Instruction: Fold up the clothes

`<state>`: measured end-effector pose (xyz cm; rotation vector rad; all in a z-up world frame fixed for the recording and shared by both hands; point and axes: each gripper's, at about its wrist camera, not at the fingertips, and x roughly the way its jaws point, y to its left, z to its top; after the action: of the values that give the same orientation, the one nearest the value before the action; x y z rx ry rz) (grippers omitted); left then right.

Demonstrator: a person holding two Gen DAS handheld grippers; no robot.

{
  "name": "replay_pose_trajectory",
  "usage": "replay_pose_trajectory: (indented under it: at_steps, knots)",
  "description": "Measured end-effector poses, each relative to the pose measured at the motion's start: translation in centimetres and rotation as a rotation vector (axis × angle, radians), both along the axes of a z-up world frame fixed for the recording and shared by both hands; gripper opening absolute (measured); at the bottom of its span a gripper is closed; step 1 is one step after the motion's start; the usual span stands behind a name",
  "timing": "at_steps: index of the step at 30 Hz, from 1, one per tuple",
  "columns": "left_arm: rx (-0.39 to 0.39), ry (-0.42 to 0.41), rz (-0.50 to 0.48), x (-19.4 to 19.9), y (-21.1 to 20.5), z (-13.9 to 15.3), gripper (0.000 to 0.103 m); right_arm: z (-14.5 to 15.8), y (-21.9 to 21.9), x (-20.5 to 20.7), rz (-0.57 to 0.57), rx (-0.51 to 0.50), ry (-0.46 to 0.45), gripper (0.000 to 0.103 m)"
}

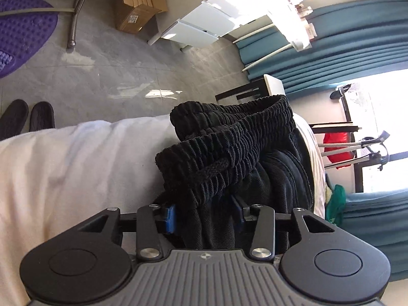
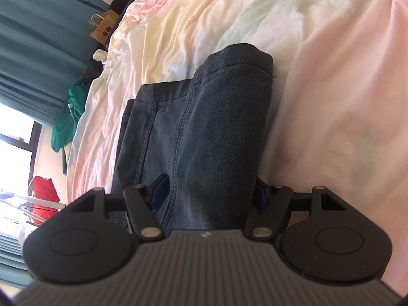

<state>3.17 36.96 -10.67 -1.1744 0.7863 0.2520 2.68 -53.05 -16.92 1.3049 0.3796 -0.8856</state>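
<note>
A pair of dark shorts lies on the bed. In the left wrist view its black elastic waistband (image 1: 229,137) with a drawstring bunches up right in front of my left gripper (image 1: 204,216), whose blue-padded jaws stand on either side of the fabric and hold it. In the right wrist view the dark grey leg (image 2: 204,132) with a hemmed end stretches away over the sheet. My right gripper (image 2: 211,199) has its jaws on either side of this leg and grips it.
The pastel bed sheet (image 2: 318,76) fills the right wrist view. A green garment (image 2: 68,117) lies at the bed's far edge by teal curtains (image 1: 357,46). Past the bed edge are floor tiles, slippers (image 1: 28,119), a cardboard box (image 1: 137,5) and white drawers (image 1: 204,23).
</note>
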Motion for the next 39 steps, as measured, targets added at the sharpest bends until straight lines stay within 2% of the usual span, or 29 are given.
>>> replay_pose_trajectory:
  at_steps: [1,3,4,5,8,9,11,14,16,20,25,32,34,39]
  knots:
    - [-0.02,-0.006,0.008,-0.8,0.4,0.1,0.06,0.0,0.0,0.0,-0.003,0.003,-0.003,0.07]
    - [-0.037,-0.068,0.04,-2.8,1.2,0.9,0.073,0.0,0.0,-0.2,-0.006,0.008,-0.01,0.069]
    - [-0.004,-0.069,0.069,-3.8,1.6,1.7,0.088,0.0,0.0,-0.2,-0.006,0.011,-0.013,0.069]
    - [0.029,-0.069,0.096,-4.8,1.9,2.5,0.09,0.0,0.0,-0.3,-0.006,0.014,-0.015,0.069]
    - [0.206,-0.079,0.095,-5.8,2.3,4.8,0.09,0.0,0.0,-0.5,-0.005,0.023,-0.024,0.068]
    - [0.273,-0.09,0.059,-5.7,1.8,6.3,0.09,0.0,0.0,-0.6,-0.005,0.027,-0.025,0.068]
    - [0.353,-0.116,-0.004,-4.8,0.2,8.6,0.09,0.1,0.0,-0.7,-0.006,0.034,-0.024,0.068]
    - [0.447,-0.214,-0.197,-1.2,-4.8,11.7,0.091,0.3,-0.1,-1.1,-0.018,0.053,-0.032,0.068]
    - [0.52,-0.254,-0.343,1.9,-9.6,13.0,0.091,0.5,-0.2,-1.4,-0.032,0.066,-0.04,0.068]
    - [0.652,-0.359,-0.622,6.8,-21.5,13.5,0.089,0.8,-0.5,-1.6,-0.051,0.053,-0.021,0.068]
    - [0.742,-0.5,-0.935,10.1,-36.2,10.7,0.087,1.1,-0.7,-1.7,-0.079,0.028,-0.005,0.068]
    - [0.813,-0.559,-1.28,14.4,-54.0,5.6,0.085,0.9,-0.9,-1.8,-0.123,0.004,-0.019,0.069]
    - [0.841,-0.576,-1.371,15.5,-58.9,4.2,0.084,0.8,-0.8,-1.3,-0.12,-0.029,0.003,0.07]
    - [0.868,-0.623,-1.548,17.3,-68.7,0.9,0.082,0.3,-1.5,-1.1,-0.155,-0.046,-0.012,0.07]
